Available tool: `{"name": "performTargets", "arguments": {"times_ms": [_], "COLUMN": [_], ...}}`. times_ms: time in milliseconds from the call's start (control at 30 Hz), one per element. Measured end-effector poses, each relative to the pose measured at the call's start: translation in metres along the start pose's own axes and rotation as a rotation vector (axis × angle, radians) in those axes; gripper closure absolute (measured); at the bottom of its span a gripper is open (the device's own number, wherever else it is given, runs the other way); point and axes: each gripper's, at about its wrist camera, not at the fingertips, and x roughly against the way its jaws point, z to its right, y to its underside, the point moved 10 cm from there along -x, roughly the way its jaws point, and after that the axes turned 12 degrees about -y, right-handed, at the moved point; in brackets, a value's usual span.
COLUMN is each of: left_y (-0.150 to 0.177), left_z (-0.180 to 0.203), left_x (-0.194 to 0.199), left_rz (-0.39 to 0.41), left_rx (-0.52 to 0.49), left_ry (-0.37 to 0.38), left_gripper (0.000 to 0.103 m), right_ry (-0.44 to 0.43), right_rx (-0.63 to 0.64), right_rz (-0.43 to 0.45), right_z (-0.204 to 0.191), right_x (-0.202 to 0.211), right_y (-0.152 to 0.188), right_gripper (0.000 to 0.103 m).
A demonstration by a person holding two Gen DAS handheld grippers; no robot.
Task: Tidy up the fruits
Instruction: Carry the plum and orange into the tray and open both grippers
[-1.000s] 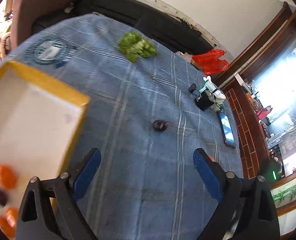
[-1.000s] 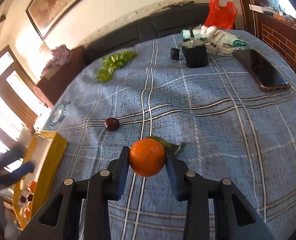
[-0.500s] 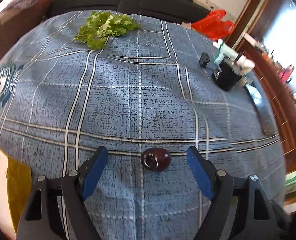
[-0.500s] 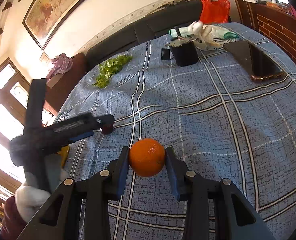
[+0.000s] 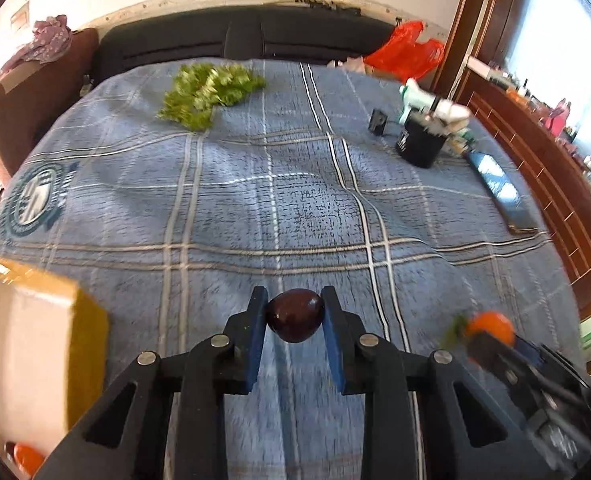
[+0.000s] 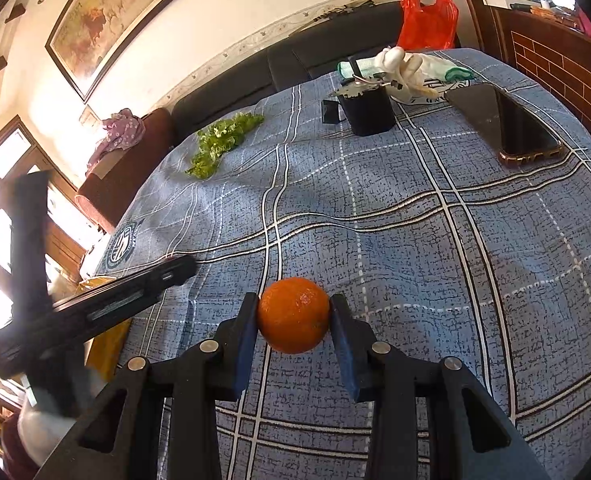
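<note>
From the left wrist view, my left tongs (image 5: 294,314) have just been closing and now pinch a small, dark purple, glossy round fruit (image 5: 294,315) between the blue pads, right at the tips, above the blue checked tablecloth (image 5: 295,200). The yellow-walled cardboard box (image 5: 35,332), holding an orange piece and a dark one, lies to the left of these tongs. I judge the step is carrying this fruit to the box. I should lift straight first, keep the squeeze steady since the skin looks slick, then swing left over the wall before releasing.

From the right wrist view, my right tongs (image 6: 293,316) hold a round, pebbly-skinned orange (image 6: 294,314) firmly at the tips, clear of the cloth. The left tool's dark body crosses to the left of them, so I should wait my turn.
</note>
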Motion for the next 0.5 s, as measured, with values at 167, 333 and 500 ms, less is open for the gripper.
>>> {"name": "performTargets", "arguments": {"times_ms": [167,333,500], "left_y": [0.02,0.045,0.076], "left_z": [-0.041,-0.103,-0.168], "left_x": [0.049,0.088,0.128], "left_rz": [0.036,0.06,0.116], "left_rx": [0.075,0.212,0.383], "left_ry": [-0.001,-0.036,-0.058], "left_gripper": [0.077,0.077,0.077], "right_ry": [-0.019,-0.025,-0.011], "right_rx": [0.02,0.064,0.116], "right_rz": [0.003,0.006,0.011], "right_z": [-0.009,-0.023,-0.035], "right_x": [0.002,0.003,0.003], "right_y": [0.002,0.005,0.01], "right_gripper": [0.064,0.064,0.064]}}
